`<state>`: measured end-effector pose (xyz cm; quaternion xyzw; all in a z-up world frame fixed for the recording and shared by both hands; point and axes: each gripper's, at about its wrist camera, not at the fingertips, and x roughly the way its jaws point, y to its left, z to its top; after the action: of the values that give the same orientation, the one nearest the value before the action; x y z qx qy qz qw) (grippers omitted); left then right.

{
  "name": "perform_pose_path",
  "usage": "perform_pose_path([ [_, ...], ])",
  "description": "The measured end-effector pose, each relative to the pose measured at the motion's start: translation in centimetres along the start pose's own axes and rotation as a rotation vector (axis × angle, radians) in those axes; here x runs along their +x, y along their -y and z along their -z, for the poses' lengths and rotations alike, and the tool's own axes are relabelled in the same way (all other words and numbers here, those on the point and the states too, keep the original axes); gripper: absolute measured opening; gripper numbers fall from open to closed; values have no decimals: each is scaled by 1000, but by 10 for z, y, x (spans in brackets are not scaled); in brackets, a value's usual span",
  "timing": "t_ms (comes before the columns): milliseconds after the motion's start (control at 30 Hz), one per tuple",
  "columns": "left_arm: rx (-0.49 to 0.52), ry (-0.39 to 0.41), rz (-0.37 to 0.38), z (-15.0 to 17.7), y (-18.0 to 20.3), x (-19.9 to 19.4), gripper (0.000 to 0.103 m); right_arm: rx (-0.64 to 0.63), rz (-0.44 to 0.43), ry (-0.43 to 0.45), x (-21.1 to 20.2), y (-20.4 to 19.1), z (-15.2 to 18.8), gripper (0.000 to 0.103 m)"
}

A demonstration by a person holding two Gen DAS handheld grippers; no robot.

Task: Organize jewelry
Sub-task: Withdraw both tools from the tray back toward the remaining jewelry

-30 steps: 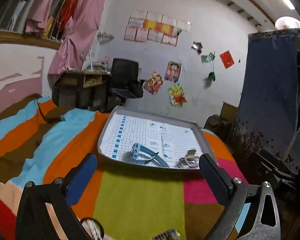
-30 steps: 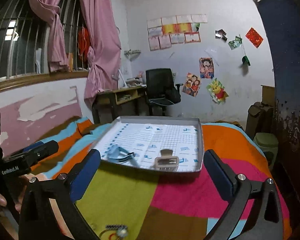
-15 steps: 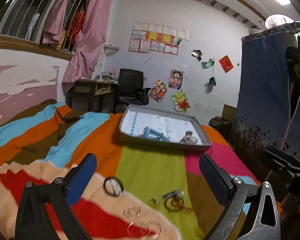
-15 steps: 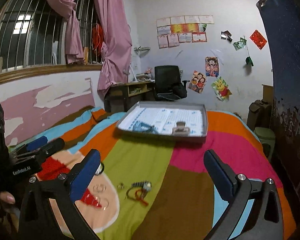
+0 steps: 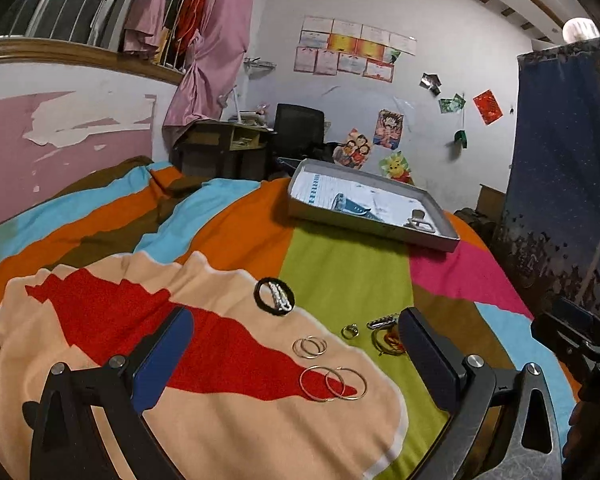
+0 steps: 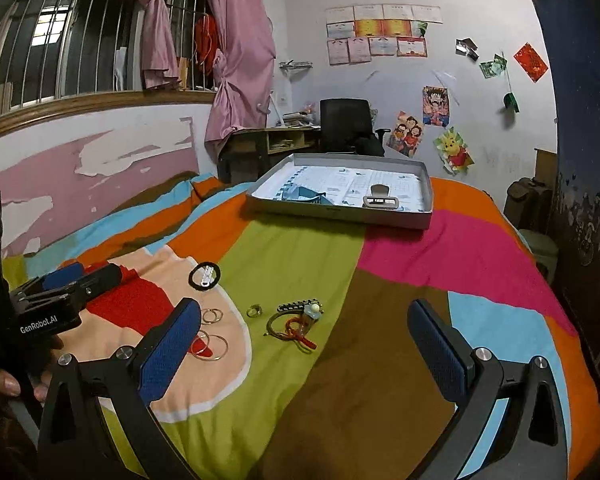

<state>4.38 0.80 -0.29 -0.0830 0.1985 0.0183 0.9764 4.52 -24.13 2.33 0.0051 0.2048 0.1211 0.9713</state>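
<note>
Both claws have drawn back from the shallow grey tray (image 6: 426,216) — it holds a blue watch (image 6: 306,195) and a clip (image 6: 380,199); left claw (image 5: 296,364) and right claw (image 6: 304,344) gape empty; thin wire hoops (image 5: 333,383) lie on the fuzzy blanket (image 6: 380,360).

Dim bedroom under ceiling light, seen through my two wrist fisheyes.

From my feed, a bright white ceiling lamp (image 5: 580,29) blows out at the upper right of the left view; the barred window (image 6: 48,30) shows only one pale patch of daylight. The grey cardboard tray (image 6: 336,211) throws a soft shadow toward me on the multicoloured striped blanket (image 6: 420,264). Both frames bend straight lines hard at the edges and fall to black in the corners. Colours look saturated, the walls slightly grainy; the near black gripper frames read a little soft.
</note>
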Motion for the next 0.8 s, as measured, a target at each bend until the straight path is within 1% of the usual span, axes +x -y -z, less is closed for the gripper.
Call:
perform_pose_path([
  [233, 7, -14, -2, 5, 0, 2, 103, 2, 0, -6, 1, 0, 1, 102],
  [367, 2, -49, 5, 11, -1, 8, 103, -2, 11, -8, 2, -1, 1, 102],
  [533, -3, -120, 16, 22, -4, 22, 103, 5, 13, -18, 9, 0, 0, 102],
  [800, -17, -270, 37, 37, -5, 59, 103, -3, -3, -62, 36, 8, -6, 102],
])
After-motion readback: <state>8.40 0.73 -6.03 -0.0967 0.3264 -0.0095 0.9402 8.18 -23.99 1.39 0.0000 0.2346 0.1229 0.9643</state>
